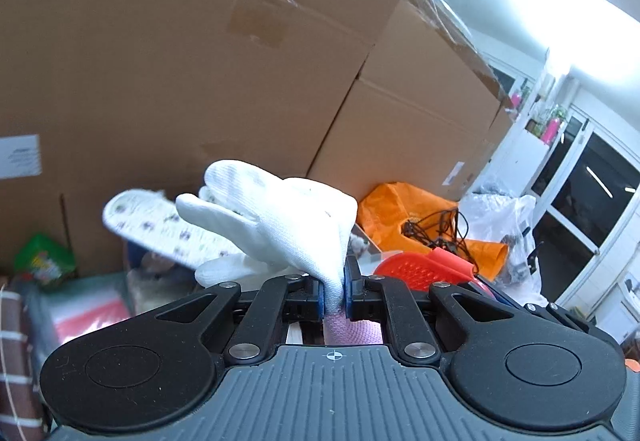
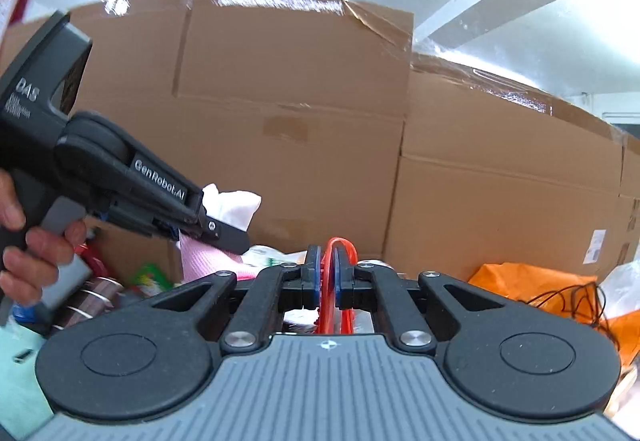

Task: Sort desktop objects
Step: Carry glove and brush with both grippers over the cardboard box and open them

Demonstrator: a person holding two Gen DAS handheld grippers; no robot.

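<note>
Pinching a white knit glove (image 1: pixel 280 217) by its cuff, the left gripper (image 1: pixel 335 295) has its jaws nearly closed, the glove's fingers flopping up and to the left above them, its pink cuff trailing back between them. The right gripper (image 2: pixel 329 275) is clamped almost shut on a loop of orange cord (image 2: pixel 335 253) standing between its jaws. Just beyond the left claw lies a red perforated plastic piece (image 1: pixel 416 271), then an orange bag (image 1: pixel 404 217); cardboard boxes (image 2: pixel 304 113) rise behind both claws.
</note>
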